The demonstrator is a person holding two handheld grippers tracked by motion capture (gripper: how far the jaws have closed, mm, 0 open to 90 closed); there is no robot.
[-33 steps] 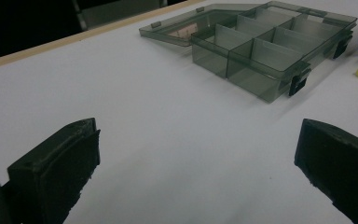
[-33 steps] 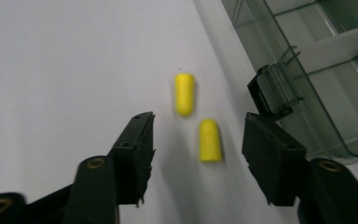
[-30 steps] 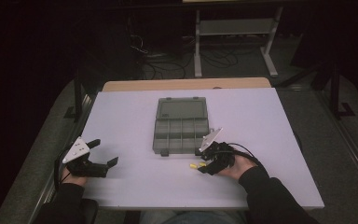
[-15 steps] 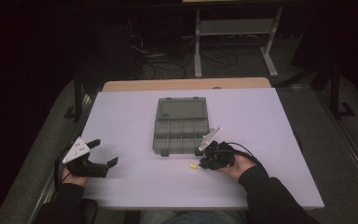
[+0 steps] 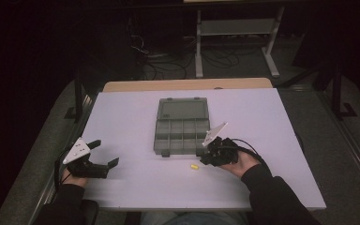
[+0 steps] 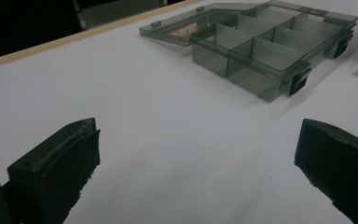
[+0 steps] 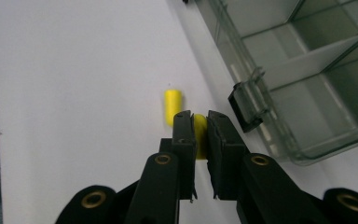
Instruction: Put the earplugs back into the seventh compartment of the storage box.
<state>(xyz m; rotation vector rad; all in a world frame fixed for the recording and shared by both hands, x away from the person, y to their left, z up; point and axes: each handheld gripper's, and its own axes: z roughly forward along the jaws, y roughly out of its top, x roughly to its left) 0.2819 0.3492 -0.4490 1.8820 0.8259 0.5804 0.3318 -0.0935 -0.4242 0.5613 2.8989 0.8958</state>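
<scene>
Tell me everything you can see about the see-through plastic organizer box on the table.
The smoky grey transparent plastic compartment box lies open, its hinged lid flat on the white table beyond it. Dividers split the tray into empty compartments, and two dark latches sit on its near edge. Neither hand-held gripper touches it.

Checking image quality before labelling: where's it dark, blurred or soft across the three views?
High view: white table evenly lit, surroundings nearly black, so the left claw shows well and the right claw blends into the hand. Left gripper view: near fingers soft, clear organizer box sharper. Right gripper view: fingers fairly sharp on a yellow piece; second yellow piece slightly soft.
</scene>
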